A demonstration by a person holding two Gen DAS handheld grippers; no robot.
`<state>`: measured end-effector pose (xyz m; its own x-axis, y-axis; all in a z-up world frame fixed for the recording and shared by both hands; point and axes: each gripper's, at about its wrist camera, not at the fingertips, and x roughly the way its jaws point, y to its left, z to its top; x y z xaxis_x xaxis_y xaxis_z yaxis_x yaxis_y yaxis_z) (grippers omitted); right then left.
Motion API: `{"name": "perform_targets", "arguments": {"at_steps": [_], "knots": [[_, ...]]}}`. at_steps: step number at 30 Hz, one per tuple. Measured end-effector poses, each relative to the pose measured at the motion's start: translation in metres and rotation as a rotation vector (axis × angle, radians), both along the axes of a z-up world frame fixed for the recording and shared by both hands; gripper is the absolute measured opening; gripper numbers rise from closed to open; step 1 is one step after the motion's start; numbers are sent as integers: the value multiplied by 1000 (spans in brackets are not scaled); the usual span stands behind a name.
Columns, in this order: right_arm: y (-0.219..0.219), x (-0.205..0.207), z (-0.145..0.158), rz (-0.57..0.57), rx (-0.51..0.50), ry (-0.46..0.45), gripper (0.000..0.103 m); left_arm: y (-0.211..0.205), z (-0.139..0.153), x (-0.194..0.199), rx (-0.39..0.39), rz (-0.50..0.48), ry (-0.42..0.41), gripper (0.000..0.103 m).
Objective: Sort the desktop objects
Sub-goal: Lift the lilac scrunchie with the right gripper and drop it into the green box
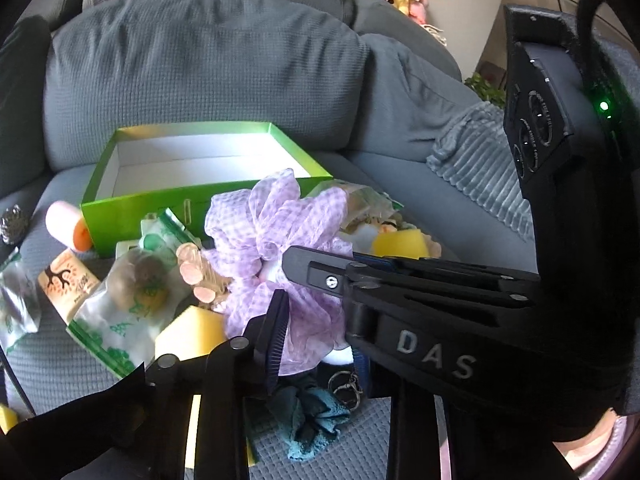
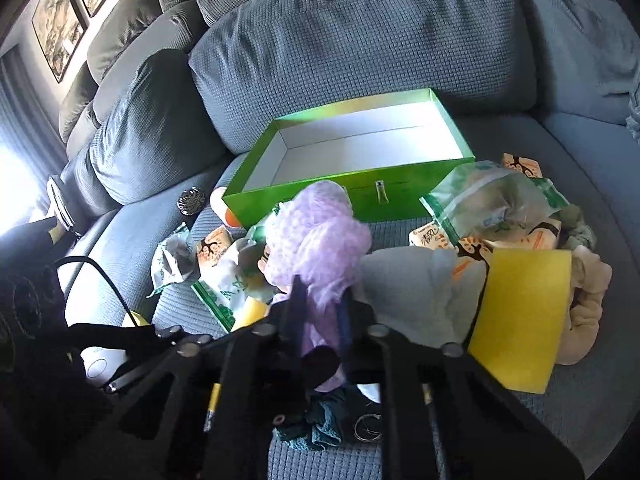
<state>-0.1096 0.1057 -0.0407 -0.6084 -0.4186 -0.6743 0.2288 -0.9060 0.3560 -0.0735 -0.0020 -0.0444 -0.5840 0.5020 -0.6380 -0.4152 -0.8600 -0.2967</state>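
Note:
A lilac checked scrunchie (image 2: 316, 248) is clamped between the fingers of my right gripper (image 2: 320, 312), lifted above the pile. In the left wrist view the same scrunchie (image 1: 280, 232) shows with the right gripper (image 1: 304, 276) reaching in from the right. My left gripper's left finger (image 1: 276, 336) shows at the bottom beside the scrunchie; its right finger is hidden behind the other gripper. An empty green box (image 1: 136, 208) with a white inside stands on the sofa seat behind the pile; it also shows in the right wrist view (image 2: 320, 200).
Scattered on the grey sofa seat: green-printed snack bags (image 1: 120, 320), tissue packs (image 1: 66, 280), yellow sponges (image 2: 520, 320), a teal scrunchie (image 1: 316, 420), a key ring (image 1: 346, 386), a pink-orange roll (image 1: 68, 228), beige cloth (image 2: 588, 308). Cushions rise behind the box.

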Motion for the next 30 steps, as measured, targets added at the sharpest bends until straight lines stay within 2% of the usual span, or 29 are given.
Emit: {"name": "perform_targets", "arguments": {"at_steps": [5, 9, 16, 30], "knots": [[3, 8, 17, 16, -31, 56, 9, -8, 16, 6, 29, -4, 46, 29], [0, 12, 33, 31, -37, 95, 9, -12, 33, 12, 22, 2, 98, 29], [-6, 2, 47, 47, -38, 121, 9, -19, 45, 9, 10, 12, 126, 29], [-18, -62, 67, 51, -27, 188, 9, -24, 66, -57, -25, 52, 156, 29]]}}
